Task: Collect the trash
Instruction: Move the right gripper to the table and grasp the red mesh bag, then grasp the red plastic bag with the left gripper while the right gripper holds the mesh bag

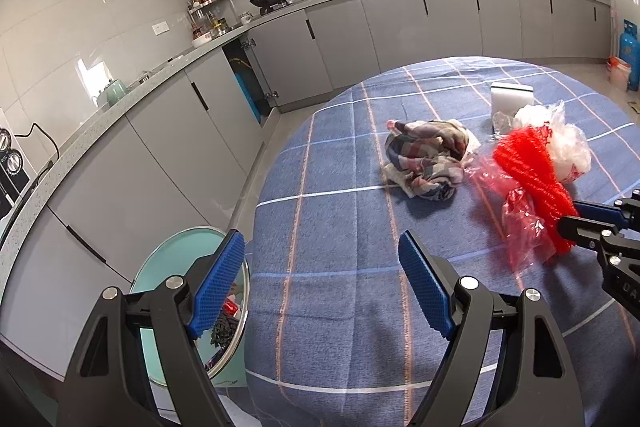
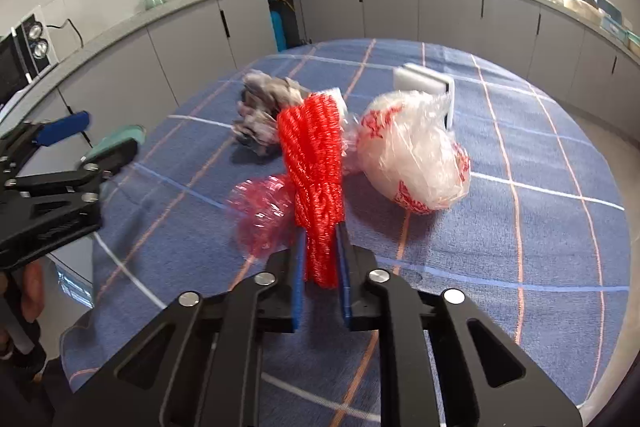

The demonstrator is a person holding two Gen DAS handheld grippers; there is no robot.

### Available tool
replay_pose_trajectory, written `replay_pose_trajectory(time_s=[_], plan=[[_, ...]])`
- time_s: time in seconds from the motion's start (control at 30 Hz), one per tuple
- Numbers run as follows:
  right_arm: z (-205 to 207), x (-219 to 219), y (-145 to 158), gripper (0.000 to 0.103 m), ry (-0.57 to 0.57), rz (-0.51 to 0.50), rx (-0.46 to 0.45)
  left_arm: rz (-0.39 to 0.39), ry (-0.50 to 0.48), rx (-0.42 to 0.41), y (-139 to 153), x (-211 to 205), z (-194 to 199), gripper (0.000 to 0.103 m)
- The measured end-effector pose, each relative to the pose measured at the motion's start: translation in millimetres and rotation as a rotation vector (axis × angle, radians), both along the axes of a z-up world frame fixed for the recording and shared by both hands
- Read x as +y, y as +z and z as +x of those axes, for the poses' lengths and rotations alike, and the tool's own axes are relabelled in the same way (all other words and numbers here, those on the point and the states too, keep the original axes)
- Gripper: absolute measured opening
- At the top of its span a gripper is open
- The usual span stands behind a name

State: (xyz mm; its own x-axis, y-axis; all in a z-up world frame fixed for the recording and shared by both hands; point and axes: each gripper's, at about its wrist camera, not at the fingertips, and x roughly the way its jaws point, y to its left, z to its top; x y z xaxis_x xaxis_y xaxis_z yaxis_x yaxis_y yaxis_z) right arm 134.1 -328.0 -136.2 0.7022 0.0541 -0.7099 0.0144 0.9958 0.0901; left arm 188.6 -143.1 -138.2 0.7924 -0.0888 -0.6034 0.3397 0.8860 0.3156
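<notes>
Red plastic netting (image 2: 316, 167); woven tablecloth (image 1: 340, 307)

Two close wrist views over the checked tablecloth (image 1: 340, 163), toward the counter; shared: red mesh (image 2: 316, 179).

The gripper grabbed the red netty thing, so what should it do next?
Probably carry it left to the round mint-green trash bin beside the table. The right hand-held gripper is shut on the bunched red mesh net, with a crinkled red plastic bag beside it. The left hand-held gripper is open and empty near the bin, which already holds trash.
</notes>
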Motion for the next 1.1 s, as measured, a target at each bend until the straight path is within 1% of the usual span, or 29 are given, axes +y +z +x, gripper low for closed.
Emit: replay_pose_trajectory(time_s=[0.1, 0.2, 0.3, 0.37, 0.53, 0.6, 0.7, 0.73, 0.8, 0.83, 0.87, 0.9, 0.93, 1.03, 1.1], plan=[[-13.0, -1.1, 15.7, 0.012, -0.011, -0.006, -0.053, -0.003, -0.017, -0.005, 3.2, -6.8, -3.2, 0.078], [-26.6, -9.0, 32.1, 0.011, -0.046, -0.031, -0.109, -0.003, -0.048, -0.009, 4.2, -19.3, -8.7, 0.078], [-39.8, -16.1, 41.3, 0.011, -0.109, -0.11, -0.147, 0.001, -0.089, -0.01, 3.0, -36.9, -14.9, 0.078], [-46.9, -24.3, 41.5, 0.011, -0.142, -0.13, -0.149, 0.003, -0.117, -0.012, 1.0, -51.8, -19.0, 0.078], [-53.3, -47.5, 34.2, 0.011, -0.192, -0.135, -0.131, -0.01, -0.176, 0.018, -3.9, -86.2, -21.5, 0.078], [-55.3, -56.2, 31.0, 0.011, -0.203, -0.126, -0.129, -0.009, -0.203, 0.038, -9.5, -97.0, -21.5, 0.078], [-57.7, -61.4, 28.5, 0.011, -0.206, -0.119, -0.133, 0.01, -0.215, 0.076, -21.9, -107.9, -15.1, 0.078], [-58.2, -61.7, 27.8, 0.011, -0.204, -0.118, -0.136, 0.014, -0.22, 0.094, -26.5, -110.3, -13.0, 0.076], [-58.0, -62.0, 27.8, 0.011, -0.202, -0.118, -0.14, 0.035, -0.226, 0.123, -35.8, -115.1, -9.7, 0.067], [-57.2, -59.9, 28.2, 0.011, -0.2, -0.115, -0.142, 0.04, -0.236, 0.135, -39.4, -117.0, -9.0, 0.059], [-58.0, -59.4, 27.5, 0.011, -0.197, -0.113, -0.144, 0.039, -0.249, 0.158, -43.4, -118.4, -8.4, 0.047], [-59.6, -59.2, 26.3, 0.011, -0.195, -0.114, -0.145, 0.036, -0.262, 0.187, -47.1, -119.3, -7.6, 0.039], [-60.3, -58.8, 25.7, 0.011, -0.193, -0.114, -0.147, 0.037, -0.27, 0.197, -48.9, -118.5, -8.3, 0.028], [-63.5, -58.4, 26.3, 0.011, -0.191, -0.113, -0.152, 0.035, -0.284, 0.178, -45.4, -117.0, -13.1, 0.026], [-65.9, -58.2, 28.3, 0.011, -0.189, -0.111, -0.16, 0.025, -0.285, 0.158, -37.3, -111.0, -17.8, 0.025]])
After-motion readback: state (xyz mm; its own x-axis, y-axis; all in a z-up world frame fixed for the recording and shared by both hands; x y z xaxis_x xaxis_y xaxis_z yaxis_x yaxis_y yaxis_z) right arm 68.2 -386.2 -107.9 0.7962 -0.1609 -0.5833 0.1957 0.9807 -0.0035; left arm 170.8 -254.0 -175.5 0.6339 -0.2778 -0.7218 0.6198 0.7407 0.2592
